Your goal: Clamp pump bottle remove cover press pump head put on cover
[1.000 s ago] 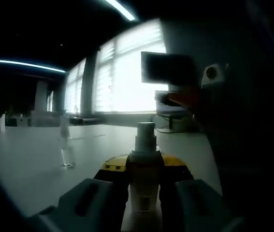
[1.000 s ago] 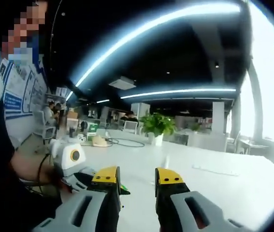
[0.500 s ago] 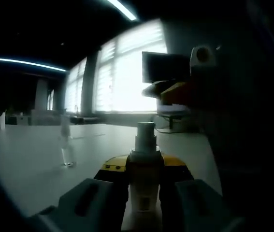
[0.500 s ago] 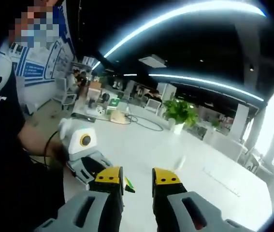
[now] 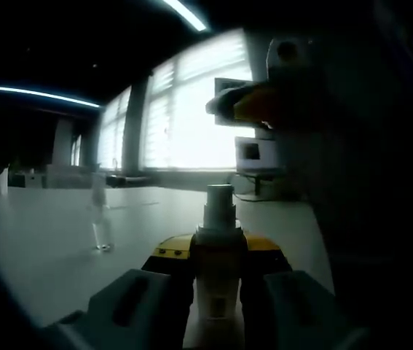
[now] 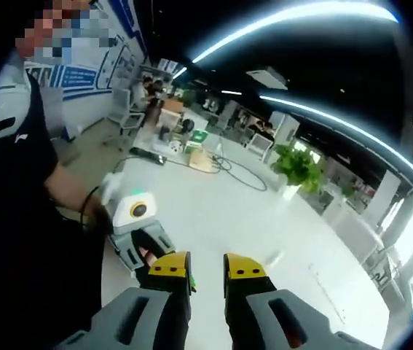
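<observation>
Between the yellow-tipped jaws of the left gripper (image 5: 218,255) stands the pump bottle (image 5: 217,281), upright, pinched at its body, with its bare pump head (image 5: 219,200) rising above the jaw tips. Its clear cover (image 5: 100,219) stands well apart on the white surface (image 5: 38,248), off to the left of that view. The right gripper (image 5: 253,109) hangs above and a little to the right of the pump head in the left gripper view; in its own view its jaws (image 6: 207,266) stand nearly together with a narrow gap and nothing between them.

Judged from this, the pressing step is at hand, and the risk lies in the approach. A push that lands off the middle of the pump head could tip the bottle inside the left jaws or slide off the head altogether. A hard push against a loose clamp could drive the bottle down through the jaws. The lighting in the left gripper view is dim against bright windows (image 5: 191,109), so the head's edge is hard to read.

Around the work, a potted plant (image 6: 297,164), cables (image 6: 235,171) and office clutter sit far across the surface, none of it in the path. The person's sleeve (image 6: 9,240) is close beside the left gripper.
</observation>
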`<state>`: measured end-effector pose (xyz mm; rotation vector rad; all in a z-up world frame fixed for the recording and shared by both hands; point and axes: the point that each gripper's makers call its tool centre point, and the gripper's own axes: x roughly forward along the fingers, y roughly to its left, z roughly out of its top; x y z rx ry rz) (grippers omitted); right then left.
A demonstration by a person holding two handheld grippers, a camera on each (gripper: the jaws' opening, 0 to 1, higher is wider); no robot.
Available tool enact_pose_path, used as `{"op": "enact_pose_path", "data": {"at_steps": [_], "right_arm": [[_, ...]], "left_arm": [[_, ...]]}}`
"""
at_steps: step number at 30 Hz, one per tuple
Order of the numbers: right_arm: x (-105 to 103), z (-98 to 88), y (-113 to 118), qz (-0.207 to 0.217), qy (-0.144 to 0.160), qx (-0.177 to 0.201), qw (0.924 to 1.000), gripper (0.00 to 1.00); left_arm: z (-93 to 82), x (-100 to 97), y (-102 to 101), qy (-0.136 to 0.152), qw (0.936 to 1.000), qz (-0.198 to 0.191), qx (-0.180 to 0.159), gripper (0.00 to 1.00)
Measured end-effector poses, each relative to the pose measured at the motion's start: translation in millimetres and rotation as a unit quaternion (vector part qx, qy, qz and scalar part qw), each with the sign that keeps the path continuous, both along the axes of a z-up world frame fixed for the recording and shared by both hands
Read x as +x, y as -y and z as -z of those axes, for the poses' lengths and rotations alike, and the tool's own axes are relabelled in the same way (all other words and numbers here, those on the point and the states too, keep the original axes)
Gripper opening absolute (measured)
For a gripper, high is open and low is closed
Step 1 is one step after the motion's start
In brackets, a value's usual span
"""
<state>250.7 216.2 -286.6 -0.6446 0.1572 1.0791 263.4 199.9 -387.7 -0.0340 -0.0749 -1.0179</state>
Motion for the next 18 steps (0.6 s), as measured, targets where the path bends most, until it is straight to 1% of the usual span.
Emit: {"op": "enact_pose_path", "data": {"at_steps": [1,3,6,7,8,9,11,14,15,16,17,18], "right_arm": [[0,1.3,-1,-0.004,-0.001,-0.009,1.0,0.12],[-2,5.8,-5,-0.024,0.004,-0.041,0.9989,0.12],[-7,13.8,-11,-0.054,-0.001,-0.085,0.995,0.12],[-9,16.1,-13,-0.069,-0.001,-0.107,0.9918,0.12],[-11,16.8,-15,-0.081,0.0,-0.119,0.9896,0.12],[-13,18.1,-17,-0.087,-0.006,-0.129,0.9878,0.12],[-14,19.8,-20,-0.102,-0.006,-0.152,0.9831,0.12],[-12,26.0,-18,-0.117,-0.012,-0.197,0.9734,0.12],[-12,26.1,-19,-0.123,-0.015,-0.201,0.9716,0.12],[-14,26.5,-20,-0.127,-0.025,-0.202,0.9708,0.12],[-17,26.3,-21,-0.132,-0.042,-0.199,0.9702,0.13],[-16,24.1,-23,-0.132,-0.043,-0.198,0.9703,0.13]], "left_arm": [[0.0,0.1,0,-0.001,1.0,0.0,0.0,0.14],[0.1,0.2,0,-0.002,1.0,0.0,-0.001,0.14],[0.4,0.7,-1,-0.002,1.0,-0.001,0.0,0.14],[0.4,0.7,-1,-0.002,1.0,-0.001,0.0,0.14],[0.4,0.7,-1,-0.002,1.0,-0.001,0.0,0.14],[0.6,1.1,-1,-0.002,1.0,-0.001,0.0,0.14],[0.7,1.7,-2,-0.002,1.0,-0.001,0.0,0.14],[0.8,1.4,-2,0.0,1.0,0.0,0.0,0.14],[0.7,1.2,-2,0.001,1.0,0.0,0.001,0.14],[0.7,1.0,-2,0.002,1.0,0.0,0.001,0.14],[0.7,1.0,-2,0.004,1.0,0.001,0.002,0.14],[0.7,0.9,-2,0.006,1.0,0.002,0.002,0.14]]}}
